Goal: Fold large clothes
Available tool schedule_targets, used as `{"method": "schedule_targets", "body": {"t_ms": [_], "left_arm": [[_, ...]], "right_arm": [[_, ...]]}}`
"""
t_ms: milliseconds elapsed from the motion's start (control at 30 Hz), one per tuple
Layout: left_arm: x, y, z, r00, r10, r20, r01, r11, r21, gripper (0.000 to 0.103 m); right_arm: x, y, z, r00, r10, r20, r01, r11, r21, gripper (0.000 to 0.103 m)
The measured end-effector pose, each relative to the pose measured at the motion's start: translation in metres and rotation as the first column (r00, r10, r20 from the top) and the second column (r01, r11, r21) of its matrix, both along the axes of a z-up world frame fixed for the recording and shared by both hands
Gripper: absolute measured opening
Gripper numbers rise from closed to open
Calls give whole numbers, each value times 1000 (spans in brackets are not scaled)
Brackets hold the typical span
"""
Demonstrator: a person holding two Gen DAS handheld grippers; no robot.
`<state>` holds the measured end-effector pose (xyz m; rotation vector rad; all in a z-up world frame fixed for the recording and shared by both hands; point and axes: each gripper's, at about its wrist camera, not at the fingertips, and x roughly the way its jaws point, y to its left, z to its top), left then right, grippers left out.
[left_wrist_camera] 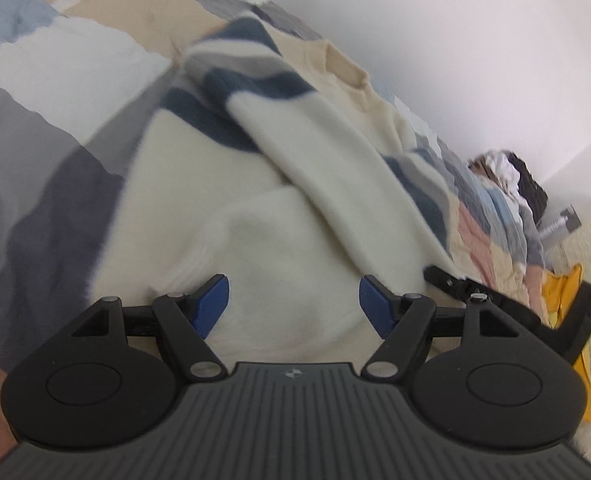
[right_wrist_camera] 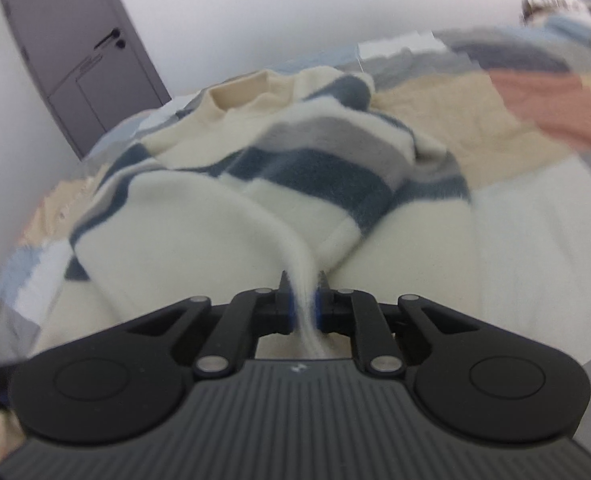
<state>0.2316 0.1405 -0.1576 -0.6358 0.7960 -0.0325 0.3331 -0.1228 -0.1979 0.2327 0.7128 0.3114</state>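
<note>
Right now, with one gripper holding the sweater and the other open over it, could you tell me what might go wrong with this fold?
1. The right gripper pinches only a thin gathered edge of the striped sweater; a hard pull might slip it free.
2. The left gripper is open above the cream fabric, holding nothing, so one-sided lifting may skew the fold.
3. A sleeve lies diagonally across the body and could bunch inside.
</note>
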Motion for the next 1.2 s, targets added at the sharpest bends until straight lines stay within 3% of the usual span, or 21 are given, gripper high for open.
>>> {"method": "schedule_targets", "body": {"t_ms": [167, 233, 300, 367, 500, 600, 667, 800, 967, 1033, 1067, 1100, 1133, 1200], "left_arm": [[-15, 7, 15, 998, 46, 42, -47, 999, 14, 76], [-19, 13, 22, 996, 63, 60, -64, 998, 10, 76], [-22, 18, 26, 994, 81, 70, -81, 997, 4, 76], [-22, 25, 28, 993, 91, 72, -91, 996, 3, 76], [-25, 43, 28, 989, 138, 62, -138, 990, -3, 76], [-26, 63, 23, 984, 175, 41, -172, 983, -60, 76], [-27, 76, 19, 977, 210, 22, -207, 973, -98, 76], [-27, 97, 11, 967, 256, -13, -255, 957, -142, 76], [-28, 106, 2, 957, 284, -53, -289, 942, -174, 76], [-26, 105, -4, 957, 280, -72, -289, 939, -188, 76], [-24, 104, -6, 957, 277, -83, -288, 938, -192, 76], [-23, 103, -9, 958, 272, -92, -286, 938, -196, 76], [-23, 102, -11, 958, 269, -99, -284, 938, -200, 76], [-21, 97, -17, 958, 264, -114, -283, 936, -210, 76]], "right_arm": [[-26, 9, 18, 997, -1, 83, 8, 996, -87, 18], [-38, 10, 25, 994, 1, 107, 8, 996, -86, 29], [-50, 9, 32, 991, -2, 131, 10, 998, -61, 58], [-60, 10, 38, 987, 7, 159, 0, 999, -44, 63], [-75, 21, 51, 969, 57, 240, -48, 998, -43, 63], [-88, 39, 55, 948, 167, 270, -161, 986, -45, 63], [-94, 53, 52, 934, 259, 245, -264, 964, -15, 63], [-102, 85, 33, 891, 432, 142, -440, 898, 28, 63], [-112, 124, 11, 787, 616, 31, -617, 786, 46, 62], [-120, 137, 6, 745, 667, 16, -667, 745, 12, 63], [-124, 144, 4, 728, 685, 15, -685, 729, -23, 57], [-127, 148, 3, 717, 697, 11, -695, 717, -56, 39], [-128, 151, 2, 715, 699, 5, -697, 713, -80, 30], [-122, 149, 4, 734, 680, -1, -678, 731, -74, 19]]}}
